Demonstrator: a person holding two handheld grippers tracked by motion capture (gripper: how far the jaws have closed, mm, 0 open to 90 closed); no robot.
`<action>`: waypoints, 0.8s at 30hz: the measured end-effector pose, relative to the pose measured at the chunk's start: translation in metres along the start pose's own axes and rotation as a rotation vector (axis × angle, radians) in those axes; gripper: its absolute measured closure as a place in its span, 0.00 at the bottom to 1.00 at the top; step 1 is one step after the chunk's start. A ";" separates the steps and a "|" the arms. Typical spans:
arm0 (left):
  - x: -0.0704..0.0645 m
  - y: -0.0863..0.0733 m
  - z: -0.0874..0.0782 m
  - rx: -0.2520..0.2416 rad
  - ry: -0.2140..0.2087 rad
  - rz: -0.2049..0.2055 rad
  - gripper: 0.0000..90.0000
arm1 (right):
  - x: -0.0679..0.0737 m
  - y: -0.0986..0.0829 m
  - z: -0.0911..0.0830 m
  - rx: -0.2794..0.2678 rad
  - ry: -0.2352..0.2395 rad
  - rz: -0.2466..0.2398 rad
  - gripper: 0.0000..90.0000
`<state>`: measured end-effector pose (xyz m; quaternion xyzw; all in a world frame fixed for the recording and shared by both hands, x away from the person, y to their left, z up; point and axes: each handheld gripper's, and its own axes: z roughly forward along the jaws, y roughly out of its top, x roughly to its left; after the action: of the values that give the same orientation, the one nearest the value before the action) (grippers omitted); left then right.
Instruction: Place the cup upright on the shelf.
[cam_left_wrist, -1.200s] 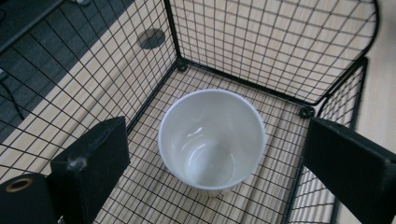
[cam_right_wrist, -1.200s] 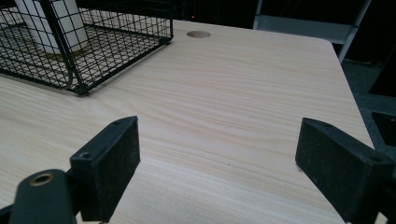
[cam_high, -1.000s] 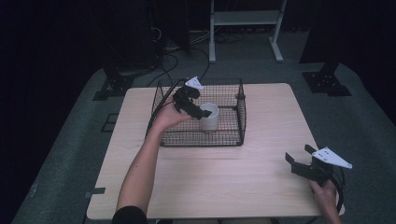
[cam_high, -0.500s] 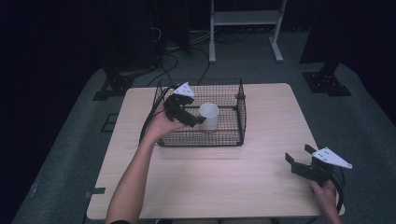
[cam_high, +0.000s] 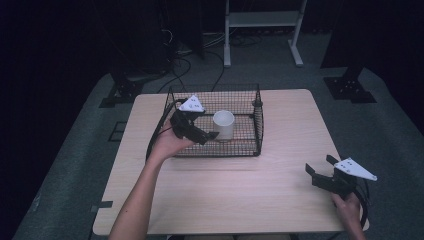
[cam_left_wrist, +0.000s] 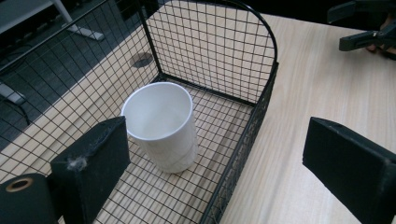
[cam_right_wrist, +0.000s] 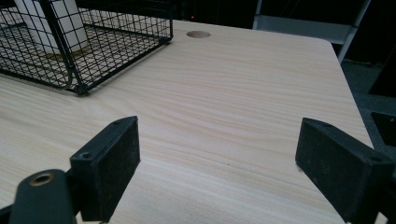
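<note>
Left hand-held gripper (cam_high: 207, 135) released white cup (cam_high: 223, 124), backed off toward 9 o'clock, jaws open — cup placed in wire basket (cam_high: 257, 120). Right hand-held gripper (cam_high: 320, 171) open, idle.

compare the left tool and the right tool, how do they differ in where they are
The left tool hangs at the wire basket, near the white cup; the right tool sits over bare table at the near right corner. Both have their jaws spread open and hold nothing.
</note>
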<state>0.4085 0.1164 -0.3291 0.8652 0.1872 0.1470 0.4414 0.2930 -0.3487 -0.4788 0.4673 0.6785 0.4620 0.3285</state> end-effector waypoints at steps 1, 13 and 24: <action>-0.001 -0.001 -0.001 -0.006 0.001 0.002 0.07 | 0.000 0.000 0.000 0.000 0.000 0.000 0.14; -0.018 -0.015 -0.016 -0.024 0.025 0.002 0.07 | 0.000 0.000 0.000 0.003 -0.005 -0.003 0.14; -0.033 -0.030 -0.029 -0.049 0.045 0.002 0.07 | 0.000 0.000 0.000 0.004 -0.005 -0.002 0.14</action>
<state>0.3610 0.1377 -0.3402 0.8507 0.1926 0.1712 0.4581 0.2931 -0.3484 -0.4787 0.4686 0.6790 0.4589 0.3298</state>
